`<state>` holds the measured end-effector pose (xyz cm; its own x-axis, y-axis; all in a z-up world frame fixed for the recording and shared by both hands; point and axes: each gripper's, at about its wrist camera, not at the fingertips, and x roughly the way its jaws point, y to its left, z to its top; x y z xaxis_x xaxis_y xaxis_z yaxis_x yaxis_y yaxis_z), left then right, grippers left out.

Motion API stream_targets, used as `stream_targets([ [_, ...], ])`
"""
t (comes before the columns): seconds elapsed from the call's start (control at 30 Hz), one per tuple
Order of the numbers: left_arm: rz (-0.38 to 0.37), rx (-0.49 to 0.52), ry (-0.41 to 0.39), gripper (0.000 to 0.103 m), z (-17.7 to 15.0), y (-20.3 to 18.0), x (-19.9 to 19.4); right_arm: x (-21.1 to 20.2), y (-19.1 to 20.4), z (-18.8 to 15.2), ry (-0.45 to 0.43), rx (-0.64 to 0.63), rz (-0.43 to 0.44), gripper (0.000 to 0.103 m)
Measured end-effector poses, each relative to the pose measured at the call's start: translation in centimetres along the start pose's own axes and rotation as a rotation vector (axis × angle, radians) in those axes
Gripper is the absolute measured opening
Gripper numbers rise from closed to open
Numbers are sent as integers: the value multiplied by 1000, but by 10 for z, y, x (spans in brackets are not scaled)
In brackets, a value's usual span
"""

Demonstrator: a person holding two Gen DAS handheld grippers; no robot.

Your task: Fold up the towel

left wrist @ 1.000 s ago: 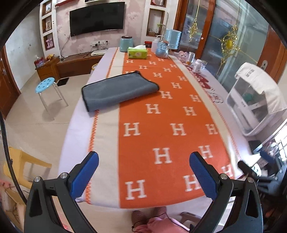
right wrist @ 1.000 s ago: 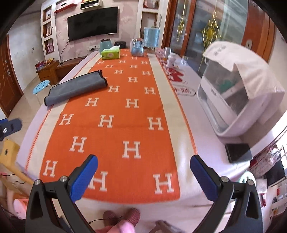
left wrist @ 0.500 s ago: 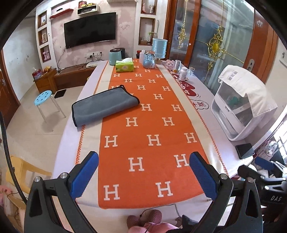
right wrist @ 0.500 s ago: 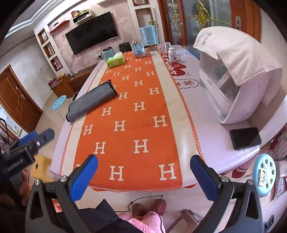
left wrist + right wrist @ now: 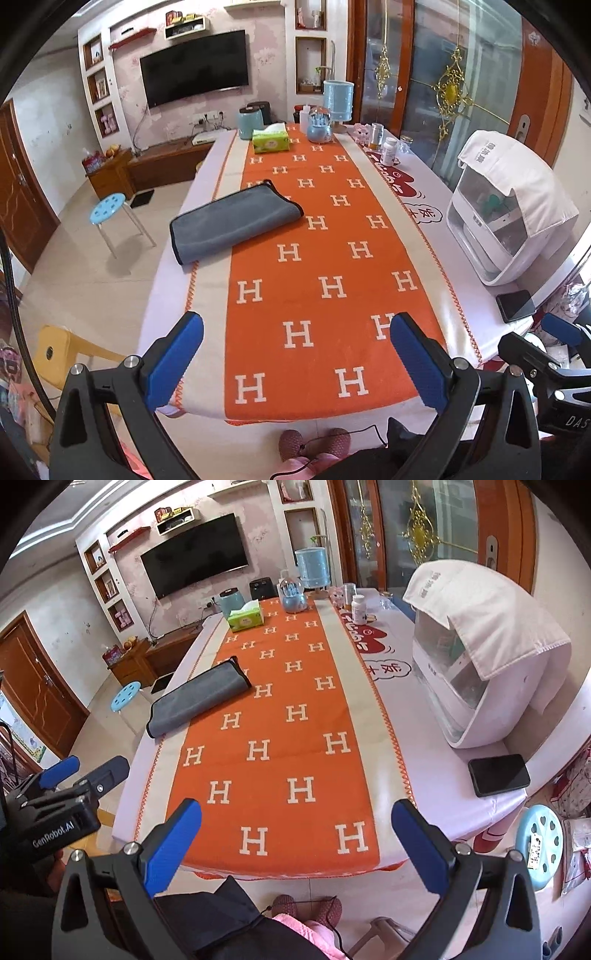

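Observation:
A grey towel (image 5: 232, 219) lies folded flat on the left side of the long table, partly on the orange runner (image 5: 325, 280); it also shows in the right wrist view (image 5: 197, 699). My left gripper (image 5: 295, 343) is open and empty, held back over the table's near edge, far from the towel. My right gripper (image 5: 295, 830) is open and empty, also back past the near edge. The left gripper shows at the left of the right wrist view (image 5: 85, 770).
A white covered appliance (image 5: 480, 657) and a black phone (image 5: 498, 774) sit on the table's right side. A tissue box (image 5: 270, 138), jars and bottles stand at the far end. Blue stools (image 5: 109, 206) (image 5: 537, 845) and a yellow chair (image 5: 62, 354) stand around the table.
Both grippers have pulled back and up from the table, so more of the room shows. The towel has not moved. Both stay open.

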<state>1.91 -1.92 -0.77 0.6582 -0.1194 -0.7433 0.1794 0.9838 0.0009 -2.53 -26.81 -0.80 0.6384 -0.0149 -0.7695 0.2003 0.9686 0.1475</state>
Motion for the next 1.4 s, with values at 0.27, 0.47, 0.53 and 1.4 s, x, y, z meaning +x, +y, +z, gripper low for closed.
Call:
stream_targets([
  [0.27, 52, -24, -59, 101, -2, 12, -10, 1, 16, 1, -27, -35, -1, 103],
  [0.47, 81, -46, -49, 101, -3, 22, -7, 3, 27, 0, -7, -60, -4, 103],
  [0.53, 84, -49, -51, 101, -4, 24, -8, 3, 31, -1, -2, -67, 1, 103],
  [1.4, 61, -31, -20, 102, -12, 32, -5, 5, 37, -14, 38, -31, -17, 103],
])
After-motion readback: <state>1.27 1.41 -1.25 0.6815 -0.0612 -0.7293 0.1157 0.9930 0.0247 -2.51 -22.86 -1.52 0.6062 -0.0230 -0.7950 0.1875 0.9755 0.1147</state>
